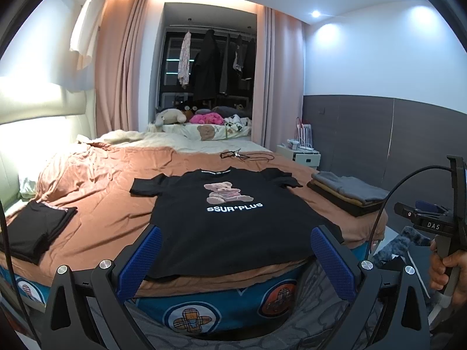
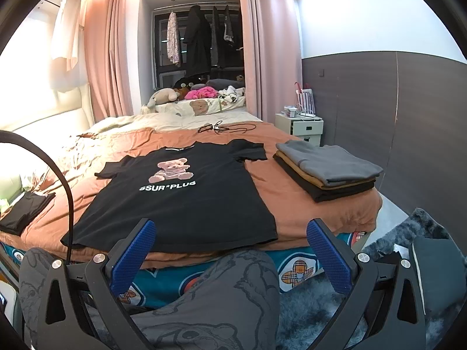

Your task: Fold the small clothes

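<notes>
Left wrist view: both tools (image 1: 235, 248) (image 2: 232, 240) wide apart, empty, short of black T-shirt (image 1: 230, 218).

A bear-print T-shirt (image 1: 230, 221) lies flat on the bed (image 1: 111, 175), its hem at the near edge and its collar toward the far side. Left of the T-shirt rests a folded garment (image 1: 35, 230); right of it sits a stack of folded clothes (image 1: 347, 194). Behind the T-shirt lies a tangle of cables (image 1: 245, 155). Farther behind it, plush toys (image 1: 186, 115) crowd a ledge. A nightstand (image 1: 300, 157) stands beyond the stack.
</notes>
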Motion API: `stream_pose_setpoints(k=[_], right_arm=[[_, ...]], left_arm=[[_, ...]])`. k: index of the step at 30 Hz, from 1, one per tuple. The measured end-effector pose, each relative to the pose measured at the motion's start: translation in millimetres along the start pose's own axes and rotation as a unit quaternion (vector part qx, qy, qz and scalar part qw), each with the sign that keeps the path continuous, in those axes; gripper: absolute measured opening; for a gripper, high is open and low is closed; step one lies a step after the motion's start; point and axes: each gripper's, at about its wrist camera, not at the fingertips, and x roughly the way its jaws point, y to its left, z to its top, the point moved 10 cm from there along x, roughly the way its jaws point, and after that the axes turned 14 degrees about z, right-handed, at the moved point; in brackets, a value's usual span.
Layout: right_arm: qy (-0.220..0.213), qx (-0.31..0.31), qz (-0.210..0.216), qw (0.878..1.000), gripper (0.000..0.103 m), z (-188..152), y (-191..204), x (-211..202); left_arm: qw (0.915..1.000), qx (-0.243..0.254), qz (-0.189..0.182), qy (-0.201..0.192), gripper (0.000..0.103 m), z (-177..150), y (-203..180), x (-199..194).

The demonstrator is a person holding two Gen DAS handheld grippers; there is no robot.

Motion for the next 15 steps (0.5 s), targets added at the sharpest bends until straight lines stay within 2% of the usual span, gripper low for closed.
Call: stream_pose_setpoints(k=[15], right_arm=[[0.0,-0.007,0.004,1.0,0.103,-0.9,1.1,-3.3]], left_arm=[[1.0,-0.007,0.005,0.005,0.103,-4.5,4.3,4.8]])
